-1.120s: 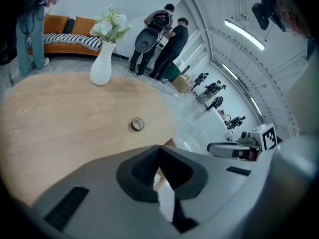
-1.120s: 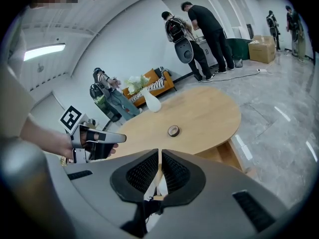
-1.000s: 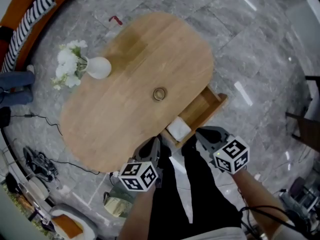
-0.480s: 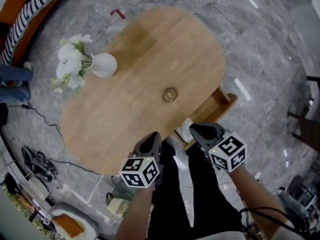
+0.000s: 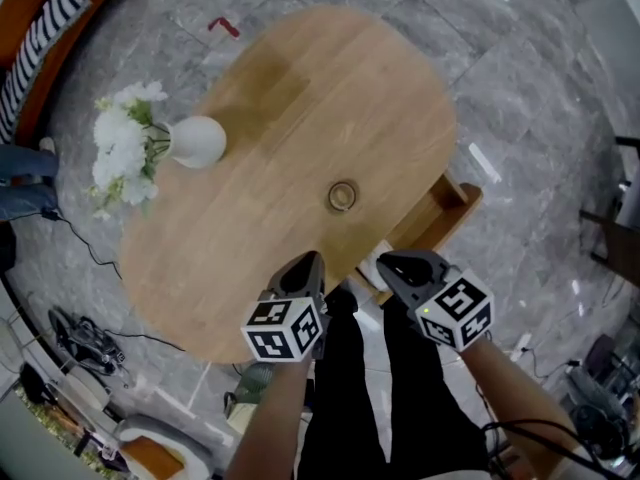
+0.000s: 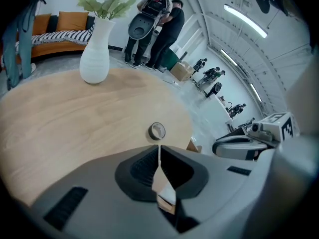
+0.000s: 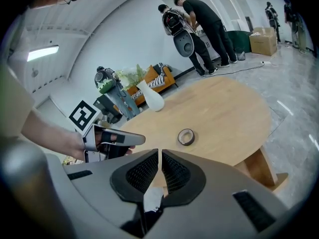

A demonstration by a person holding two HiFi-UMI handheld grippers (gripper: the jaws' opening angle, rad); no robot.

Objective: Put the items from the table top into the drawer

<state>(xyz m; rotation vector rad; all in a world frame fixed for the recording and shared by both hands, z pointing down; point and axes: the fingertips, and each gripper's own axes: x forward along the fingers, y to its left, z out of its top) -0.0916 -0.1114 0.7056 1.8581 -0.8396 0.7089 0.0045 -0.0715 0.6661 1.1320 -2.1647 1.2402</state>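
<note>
Reaching for the tape (image 5: 342,195) is the step now, I think. It lies flat near the middle of the desk (image 5: 270,118), apart from both tongs. The left tongs (image 5: 306,263) are nearly together and just opening, with nothing between them; the right tongs (image 5: 388,265) are pressed together, empty. Spread one pair wide, lower it across the ring's wall — then carry it to the open drawer (image 5: 428,220).

Grey marble floor (image 5: 530,88); orange sofa (image 6: 72,20) by white wall (image 7: 124,34); ceiling strip light (image 6: 244,18).
</note>
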